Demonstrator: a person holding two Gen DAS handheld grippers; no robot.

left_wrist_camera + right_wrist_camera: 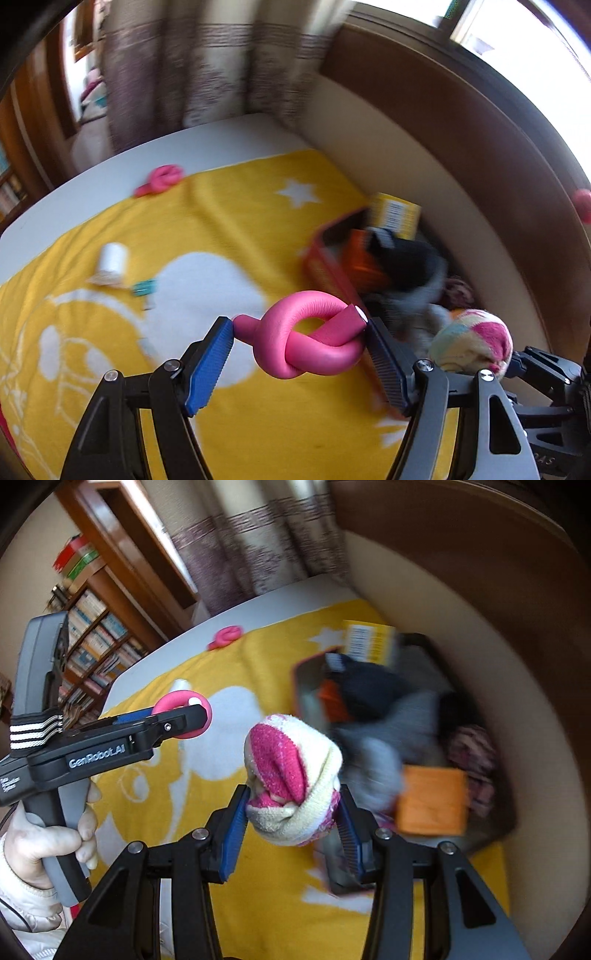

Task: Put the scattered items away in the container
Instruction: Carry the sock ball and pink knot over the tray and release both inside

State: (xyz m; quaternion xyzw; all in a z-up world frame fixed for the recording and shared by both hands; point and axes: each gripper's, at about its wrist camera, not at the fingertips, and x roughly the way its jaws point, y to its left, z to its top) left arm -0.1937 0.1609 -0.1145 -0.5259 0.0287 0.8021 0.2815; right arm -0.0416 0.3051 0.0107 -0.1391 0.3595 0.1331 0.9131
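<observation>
In the left wrist view, a white roll (110, 264) lies at the left of the frame on the yellow blanket (229, 221) with white cloud and star shapes, and a small teal thing (144, 287) rests just beside it, too blurred to name. Above them, in the upper left, a second pink knotted foam tube (160, 180) lies at the blanket's edge on the bed. At lower centre the left claw (299, 341) stands about half spread, its blue-padded fingers (210, 365) pinching a pink knotted foam tube (308, 339) by its two ends, so two such pink knots can be counted. To the right of it sits the red container (325, 273), near the beige padded wall, already stuffed with an orange item, dark and grey cloth and a yellow box (395, 216) with a barcode standing at its far end. At lower right a rolled sock ball (476, 341), cream with pink and pale coloured patches, appears. In the right wrist view, a hand (40, 840) in a pale sleeve at lower left grips the left tool's handle, with the pink knot showing at its tip. At centre the right claw (293, 812) is partly spread and pinches the one sock ball between its blue pads, held above the blanket just beside the container at the right of the frame.
</observation>
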